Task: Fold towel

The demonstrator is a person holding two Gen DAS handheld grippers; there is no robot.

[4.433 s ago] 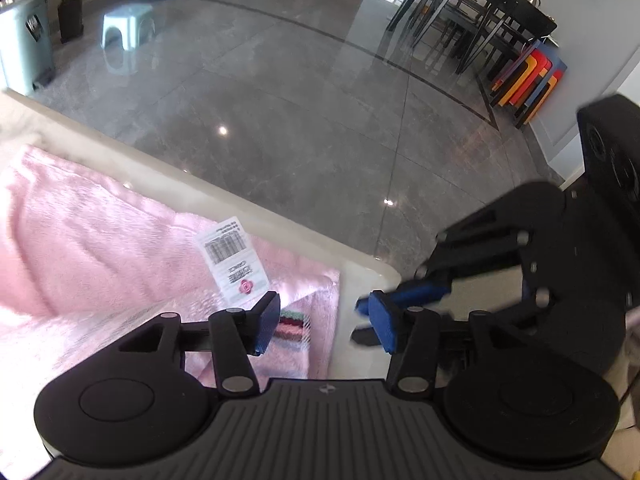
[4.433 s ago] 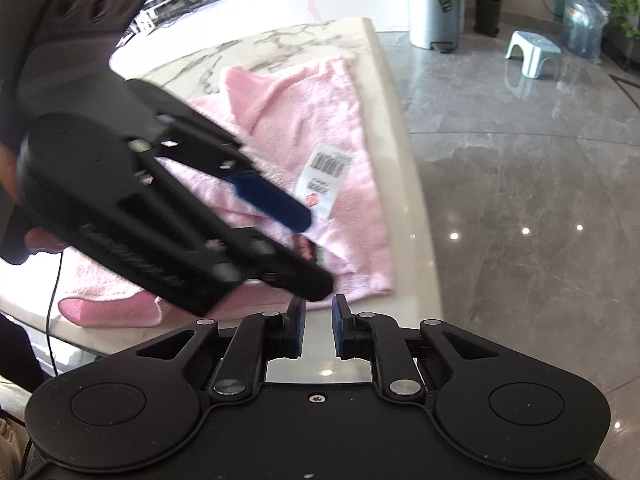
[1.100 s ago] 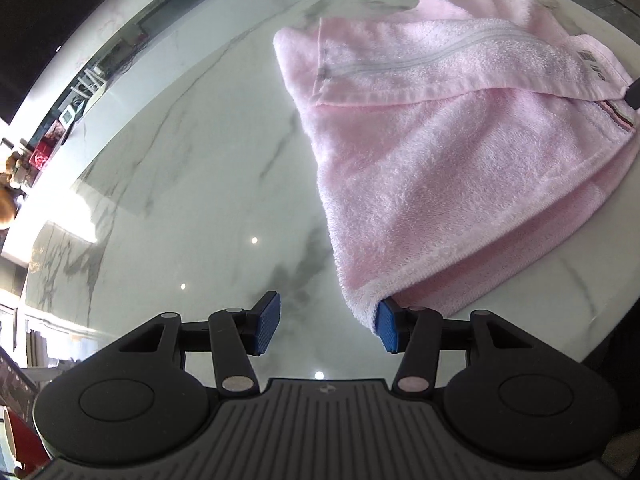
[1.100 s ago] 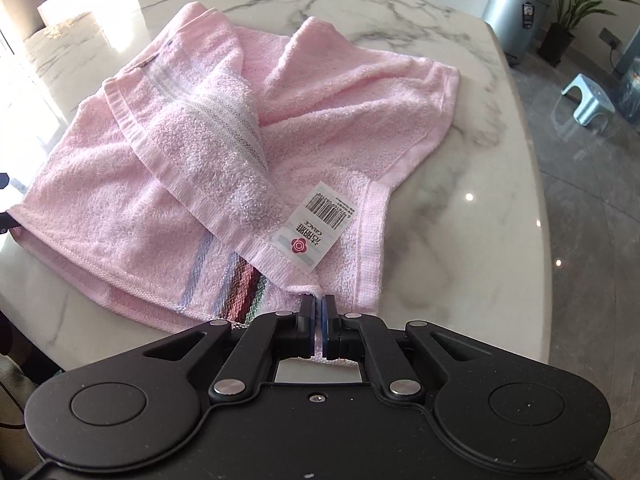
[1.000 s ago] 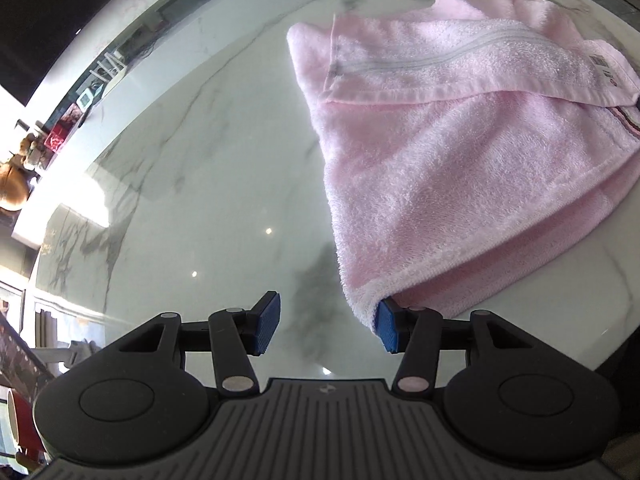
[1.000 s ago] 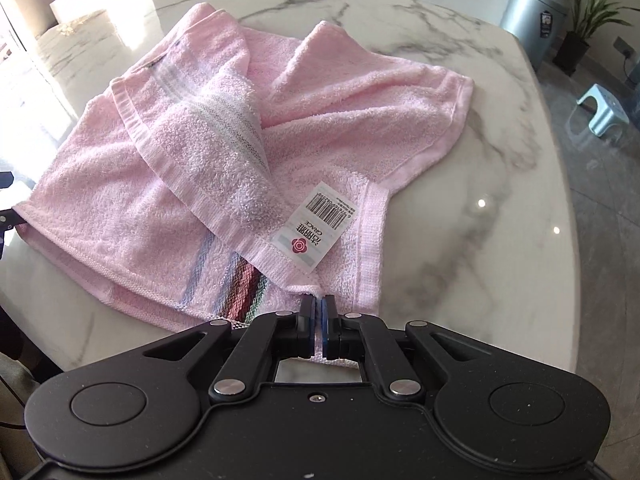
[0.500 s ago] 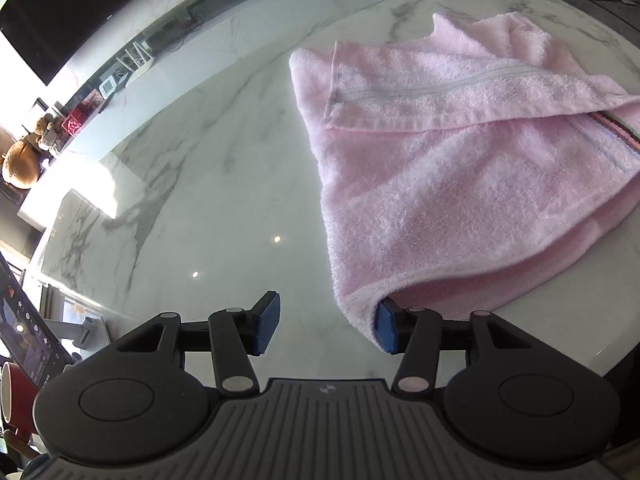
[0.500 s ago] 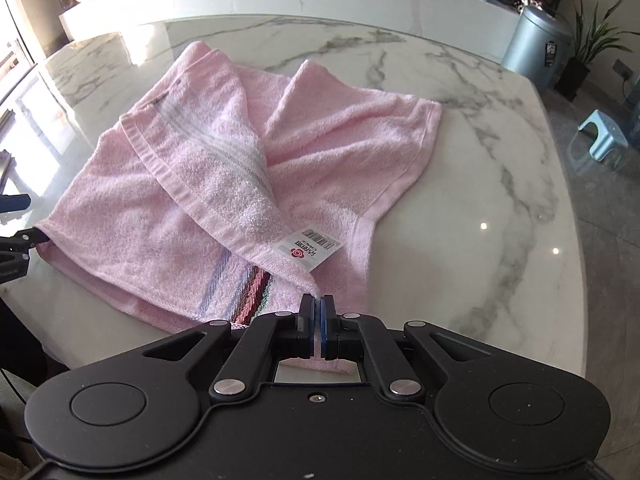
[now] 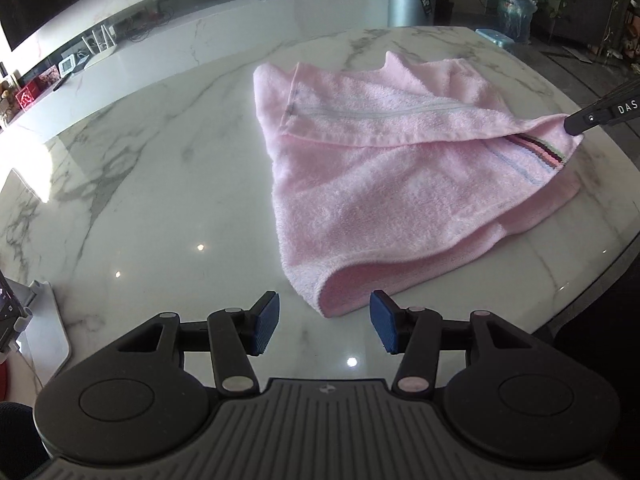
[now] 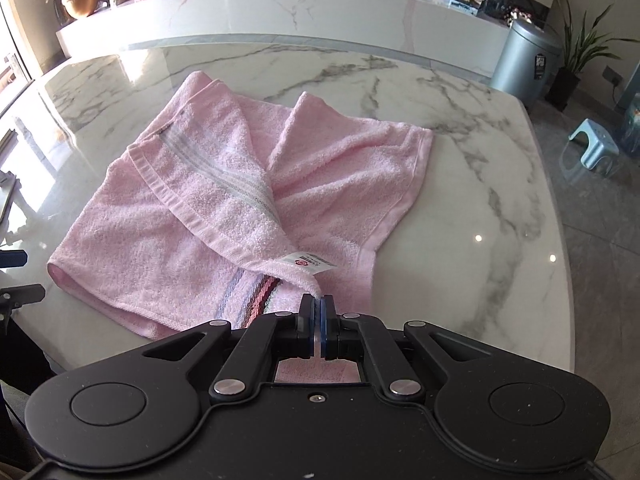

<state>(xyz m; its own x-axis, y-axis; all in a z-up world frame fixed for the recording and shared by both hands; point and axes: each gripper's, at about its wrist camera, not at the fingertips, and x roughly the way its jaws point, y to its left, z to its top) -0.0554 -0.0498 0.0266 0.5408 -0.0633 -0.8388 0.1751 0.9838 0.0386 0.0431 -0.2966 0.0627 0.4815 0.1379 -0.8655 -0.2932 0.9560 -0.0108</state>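
The left gripper [image 9: 324,328] is held low and level, its blue-padded fingers spread wide with nothing between them. The right gripper [image 10: 319,332] has its fingers pressed together, pinching a corner of the towel [image 10: 248,216].

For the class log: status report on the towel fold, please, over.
Right gripper shut on towel corner by the striped band. Left gripper open, near corner just ahead of its pads. Towel loosely doubled on marble table. Nothing in the way.
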